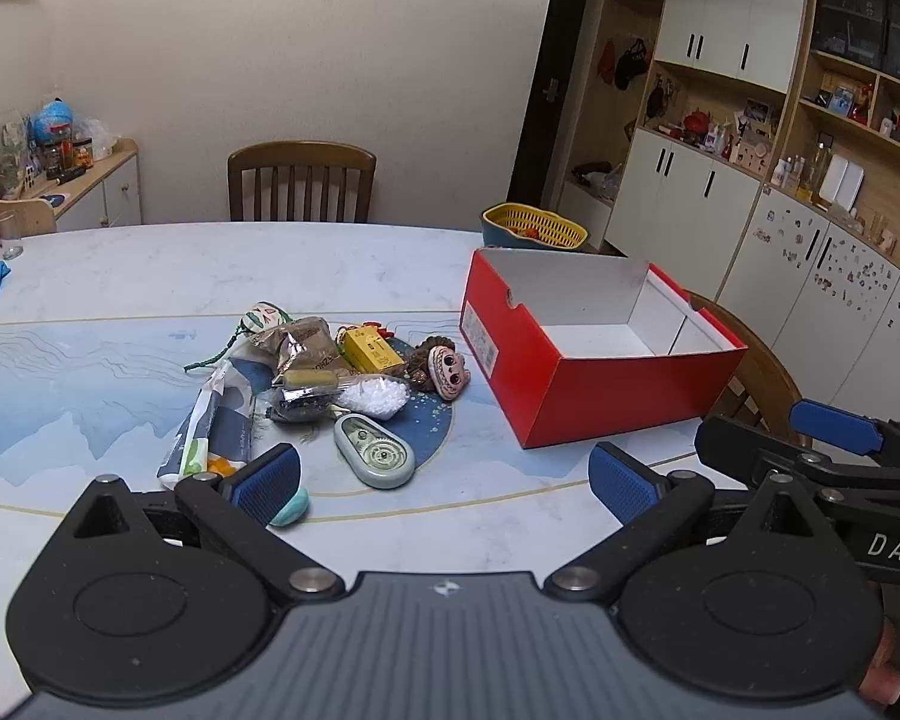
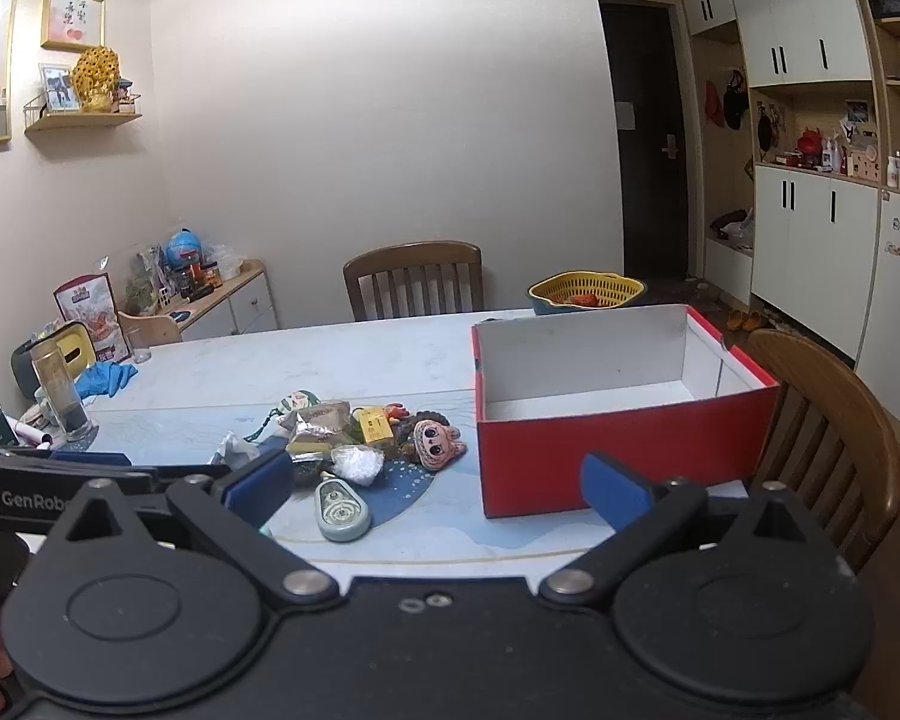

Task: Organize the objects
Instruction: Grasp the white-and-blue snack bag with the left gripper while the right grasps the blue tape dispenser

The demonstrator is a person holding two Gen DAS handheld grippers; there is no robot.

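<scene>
A heap of small objects lies mid-table: a grey-green correction tape (image 1: 374, 450) (image 2: 342, 510), a pink doll head (image 1: 445, 371) (image 2: 438, 447), a yellow box (image 1: 373, 350) (image 2: 373, 425), a bag of white granules (image 1: 377, 397) (image 2: 359, 463), foil packets (image 1: 306, 343) and a tissue pack (image 1: 210, 429). An open, empty red box (image 1: 594, 384) (image 2: 606, 450) stands to the right of the heap. My left gripper (image 1: 444, 483) hovers open near the table's front edge, nothing between its fingers. My right gripper (image 2: 435, 492) is likewise open and empty, short of the heap and the box.
A small teal object (image 1: 291, 509) lies by my left finger. Wooden chairs stand at the far side (image 1: 301, 181) and right (image 2: 828, 444). A yellow basket (image 1: 535, 227) sits behind the box. A blue glove (image 2: 107, 377), glasses and clutter occupy the table's left end.
</scene>
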